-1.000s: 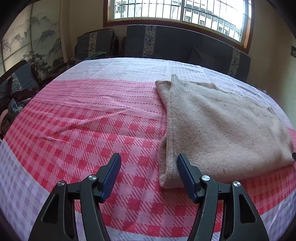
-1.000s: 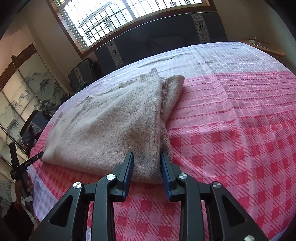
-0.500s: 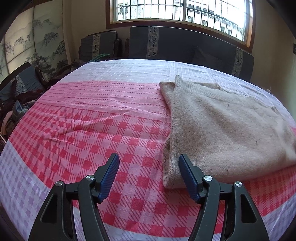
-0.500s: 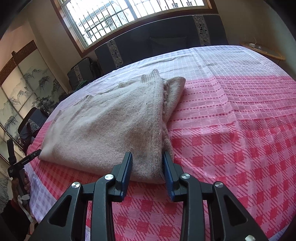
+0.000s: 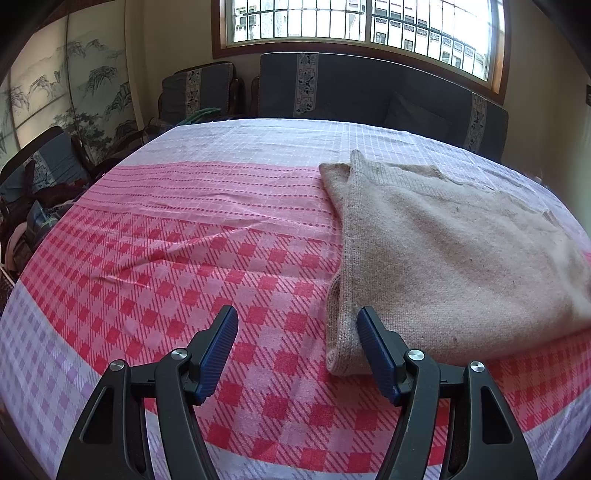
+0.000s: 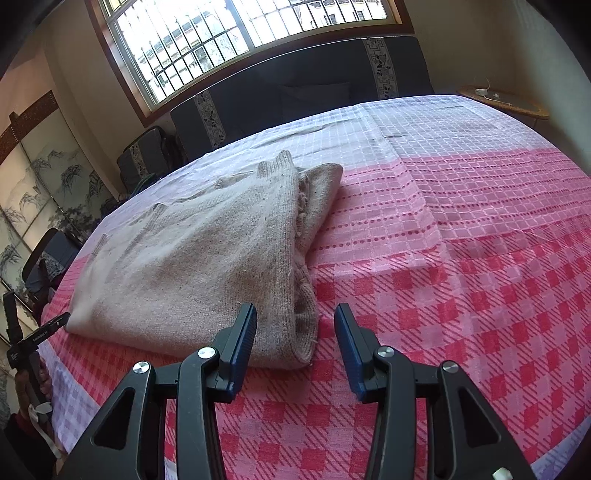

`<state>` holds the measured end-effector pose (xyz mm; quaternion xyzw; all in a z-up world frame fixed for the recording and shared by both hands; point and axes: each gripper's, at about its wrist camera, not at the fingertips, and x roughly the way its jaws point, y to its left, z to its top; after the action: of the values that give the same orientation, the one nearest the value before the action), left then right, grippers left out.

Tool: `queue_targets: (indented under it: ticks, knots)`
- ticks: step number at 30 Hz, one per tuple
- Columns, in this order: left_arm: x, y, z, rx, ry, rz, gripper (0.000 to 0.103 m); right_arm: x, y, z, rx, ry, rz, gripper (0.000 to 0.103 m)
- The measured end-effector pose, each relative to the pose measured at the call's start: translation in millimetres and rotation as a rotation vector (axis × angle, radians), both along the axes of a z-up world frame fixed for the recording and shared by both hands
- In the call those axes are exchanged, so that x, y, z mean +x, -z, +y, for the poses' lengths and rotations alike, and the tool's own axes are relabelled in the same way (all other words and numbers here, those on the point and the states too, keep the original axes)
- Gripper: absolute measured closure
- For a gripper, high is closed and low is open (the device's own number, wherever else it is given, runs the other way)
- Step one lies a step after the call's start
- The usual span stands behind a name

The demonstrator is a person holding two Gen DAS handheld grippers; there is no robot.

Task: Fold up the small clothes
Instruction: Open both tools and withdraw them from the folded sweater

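While one beige sweater [image 5: 454,258] lies folded on the checked cloth [image 5: 177,266], both grippers hover at its near edge with nothing between their pads. One garment is all that shows on the cloth; it sits toward the right in the left wrist view and toward the left in the right wrist view [image 6: 192,266], with a second layer peeping out along its folded side.

Two grippers are in play. On the left gripper [image 5: 297,341] the jaws stand wide apart; its right pad [image 5: 373,350] is just beside the sweater's near corner, perhaps touching it, and the left pad [image 5: 219,347] is over bare cloth. On the right gripper [image 6: 295,339] the jaws are also spread, a little less widely; the sweater's near corner lies beyond the gap, close to the left pad [image 6: 243,339], while the right pad [image 6: 349,347] is over cloth. Each gripper has two blue ribbed pads on black fingers.

Beyond the table stands one dark sofa [image 5: 369,92] with pale patterned strips, and one armchair [image 5: 199,92] of the same fabric to its side. One barred window [image 6: 236,33] runs above the sofa. A painted screen [image 5: 66,92] with ink mountains fills the wall by the armchair. At the left edge of the right wrist view a black device [image 6: 33,339] on a stand carries small white lettering, too small to read. No brand or label can be made out on the sweater.
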<state>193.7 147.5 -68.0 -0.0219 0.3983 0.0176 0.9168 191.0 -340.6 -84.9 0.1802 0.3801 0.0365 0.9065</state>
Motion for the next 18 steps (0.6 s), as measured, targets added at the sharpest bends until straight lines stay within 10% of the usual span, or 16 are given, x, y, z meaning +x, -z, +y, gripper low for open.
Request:
queue_targets:
  ticks: [18]
  knots:
    - [21, -22, -15, 0.05, 0.108, -0.017, 0.035, 2, 2, -2, 0.008, 0.012, 0.001, 0.061]
